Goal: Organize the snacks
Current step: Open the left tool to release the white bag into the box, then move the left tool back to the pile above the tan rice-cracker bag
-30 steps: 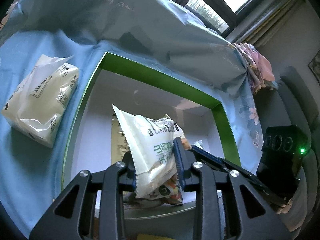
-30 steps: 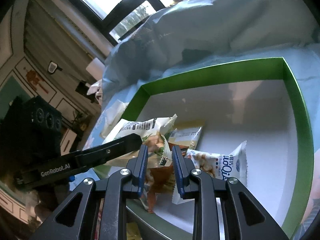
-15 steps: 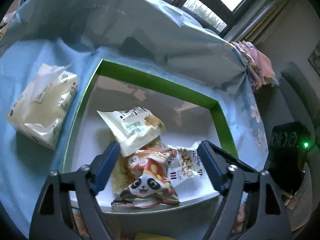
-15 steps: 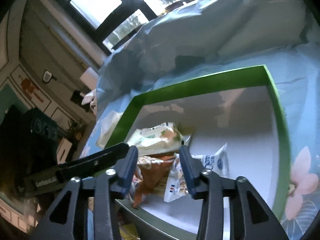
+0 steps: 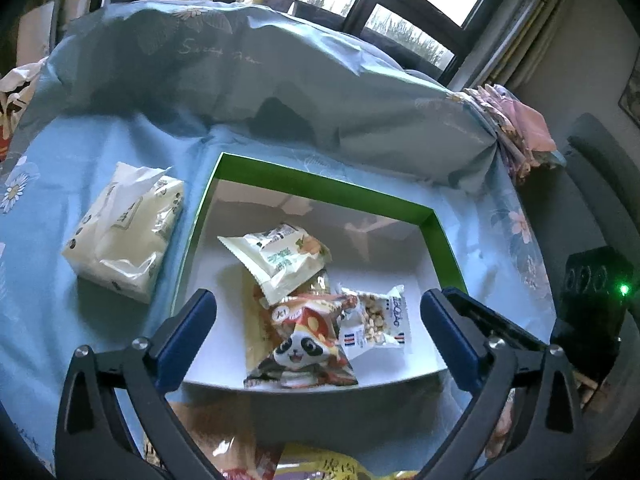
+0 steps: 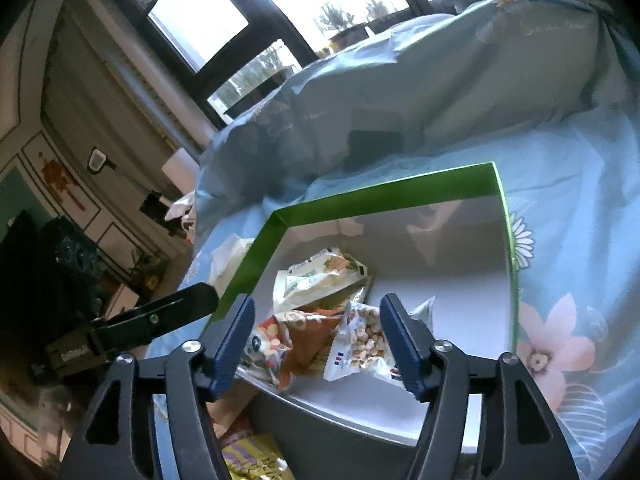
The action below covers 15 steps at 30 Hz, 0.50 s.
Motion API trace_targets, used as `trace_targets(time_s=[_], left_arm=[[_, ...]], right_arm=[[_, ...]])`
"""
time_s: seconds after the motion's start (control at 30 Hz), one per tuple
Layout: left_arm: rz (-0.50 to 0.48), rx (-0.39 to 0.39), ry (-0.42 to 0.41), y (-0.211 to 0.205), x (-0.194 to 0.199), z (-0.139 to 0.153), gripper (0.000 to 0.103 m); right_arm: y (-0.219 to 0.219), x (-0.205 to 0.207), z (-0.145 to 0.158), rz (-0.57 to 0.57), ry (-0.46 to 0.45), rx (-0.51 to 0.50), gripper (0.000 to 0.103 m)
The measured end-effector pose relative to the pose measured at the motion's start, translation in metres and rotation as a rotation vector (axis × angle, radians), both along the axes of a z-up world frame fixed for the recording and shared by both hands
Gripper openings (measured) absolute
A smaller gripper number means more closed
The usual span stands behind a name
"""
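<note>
**Both claws let go: two more packets land in the box**

A second ago each claw was clamped on a snack packet over the green-rimmed box (image 5: pixel 326 190). Now both packets lie inside it. The left claw (image 5: pixel 318 320) has its jaws spreading to their widest, with nothing pressed between them; the pale packet (image 5: pixel 280 262) it held rests on top of the pile in the box. The right claw (image 6: pixel 316 334) is also opening, though less wide, and its pads touch nothing; the orange panda packet (image 5: pixel 308 344) it gripped lies against the near wall of the box, partly under the pale one. A clear bag of nuts (image 5: pixel 378 320) sits just beside the panda packet, touching it. Both claws have also drawn back and up a little from the box.

The box stands on a blue flowered bedsheet (image 5: pixel 48 280), not a desk. A pack of tissues (image 5: pixel 128 240) lies on the sheet just left of the box, apart from it.

For the task, this looks like a finished drop: the snacks in view are gathered at the near left of the box, with much of its white floor bare. More packets, yellow and red (image 5: pixel 320 464), show below the near wall, outside the box, so the sorting is probably not over. Both claws are free to fetch them.
</note>
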State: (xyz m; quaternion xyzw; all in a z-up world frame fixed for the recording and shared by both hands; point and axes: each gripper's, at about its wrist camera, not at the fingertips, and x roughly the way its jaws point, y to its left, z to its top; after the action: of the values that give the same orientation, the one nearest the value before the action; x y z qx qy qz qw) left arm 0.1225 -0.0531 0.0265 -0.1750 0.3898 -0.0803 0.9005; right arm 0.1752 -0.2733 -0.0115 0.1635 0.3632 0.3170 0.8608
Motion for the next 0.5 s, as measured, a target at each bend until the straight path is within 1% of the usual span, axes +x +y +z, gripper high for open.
trace_targets(time_s=[0.13,0.33,0.43,0.5], left_arm=[[0.015,0.012,0.002,0.005,-0.013,0.001,0.102],[0.044,-0.013,0.007,0.020,-0.034,0.001,0.103],[0.065,-0.040,0.016,0.031,-0.049,-0.006,0.103],[0.078,-0.032,0.038,0.036,-0.056,-0.012,0.103]], right_arm=[[-0.004,-0.001,0.001,-0.006,0.007,0.017,0.070],[-0.011,-0.010,0.006,-0.018,-0.008,0.033,0.070],[-0.011,-0.011,0.009,-0.020,-0.013,0.037,0.070],[-0.009,-0.012,0.010,-0.019,-0.015,0.040,0.070]])
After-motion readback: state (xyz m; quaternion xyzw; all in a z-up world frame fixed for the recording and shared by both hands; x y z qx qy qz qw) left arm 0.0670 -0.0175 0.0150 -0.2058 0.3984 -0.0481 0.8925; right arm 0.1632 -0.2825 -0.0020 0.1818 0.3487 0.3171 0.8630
